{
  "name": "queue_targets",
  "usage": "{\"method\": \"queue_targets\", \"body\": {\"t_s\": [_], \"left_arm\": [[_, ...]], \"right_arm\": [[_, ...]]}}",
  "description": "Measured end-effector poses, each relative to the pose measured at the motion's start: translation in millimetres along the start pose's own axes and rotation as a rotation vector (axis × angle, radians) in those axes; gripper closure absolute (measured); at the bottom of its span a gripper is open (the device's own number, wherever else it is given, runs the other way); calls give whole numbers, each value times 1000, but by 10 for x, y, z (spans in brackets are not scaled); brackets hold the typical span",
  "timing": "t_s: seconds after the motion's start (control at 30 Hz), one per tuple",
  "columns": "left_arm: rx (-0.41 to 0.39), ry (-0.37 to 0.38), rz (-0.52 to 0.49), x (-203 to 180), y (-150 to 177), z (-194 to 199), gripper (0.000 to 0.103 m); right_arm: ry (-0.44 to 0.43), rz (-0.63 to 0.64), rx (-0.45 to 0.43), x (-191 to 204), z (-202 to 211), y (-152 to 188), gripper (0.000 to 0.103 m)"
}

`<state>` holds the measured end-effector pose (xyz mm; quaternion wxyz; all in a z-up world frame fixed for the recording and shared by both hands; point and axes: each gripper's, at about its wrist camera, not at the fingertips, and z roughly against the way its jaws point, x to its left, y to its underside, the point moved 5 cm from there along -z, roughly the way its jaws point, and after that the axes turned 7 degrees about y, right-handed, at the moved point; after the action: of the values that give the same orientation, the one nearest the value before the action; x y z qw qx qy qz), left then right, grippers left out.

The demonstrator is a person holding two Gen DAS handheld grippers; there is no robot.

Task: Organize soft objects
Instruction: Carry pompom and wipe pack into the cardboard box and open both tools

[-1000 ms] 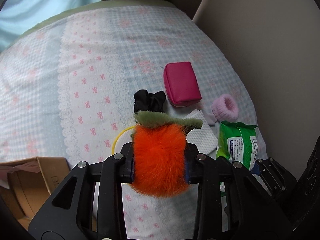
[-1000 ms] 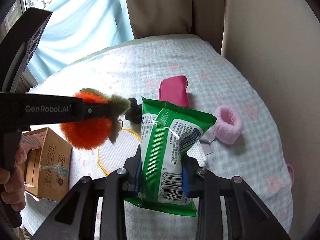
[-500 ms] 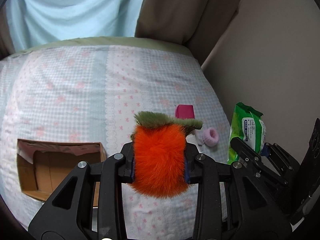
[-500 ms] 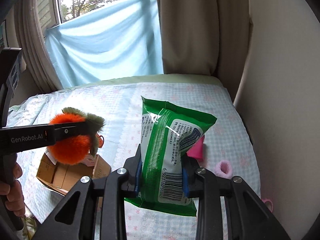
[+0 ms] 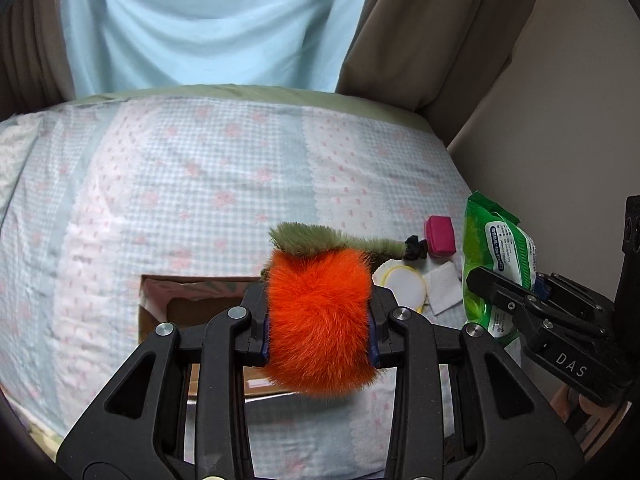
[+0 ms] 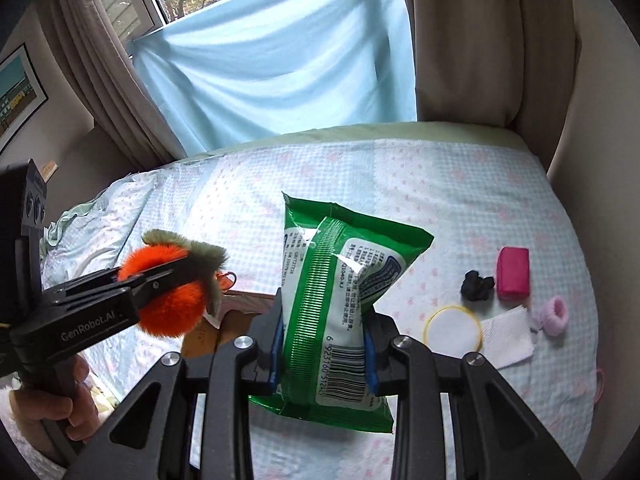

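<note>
Bed (image 5: 168,184): cardboard box (image 5: 192,300) half hidden behind orange plush (image 5: 318,320).

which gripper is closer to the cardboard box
Left. The left hand-held gripper holds the orange plush right above the cardboard box; the right hand-held gripper, holding the wipes pack, is off to its side.

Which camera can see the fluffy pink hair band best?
The right wrist view. The pink hair band lies in the open on the bed, beside the white tissue. In the left wrist view I cannot find it; the green wipes pack probably hides that spot.
</note>
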<state>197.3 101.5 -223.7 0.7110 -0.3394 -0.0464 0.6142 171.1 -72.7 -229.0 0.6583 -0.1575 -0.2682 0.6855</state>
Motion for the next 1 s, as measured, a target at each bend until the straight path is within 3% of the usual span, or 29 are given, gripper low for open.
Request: {"method": "queue_targets", "body": {"t_s": [0.23,0.47,0.83,1.0], "left_arm": [[95,-4,-11,802,147,-44,73],[227,-34,-15,1333,371,-560,73],[441,-59,51,1702,800,-1486,73],[508,-75,72,1770,893,-1797,73]], "right_arm": [[28,-77,126,487,-496,207,75],[47,-97,257,790,-1051,365,75],[56,51,472,830,-2043,839,74],[45,99,517,824,-2330,1022,74]]}}
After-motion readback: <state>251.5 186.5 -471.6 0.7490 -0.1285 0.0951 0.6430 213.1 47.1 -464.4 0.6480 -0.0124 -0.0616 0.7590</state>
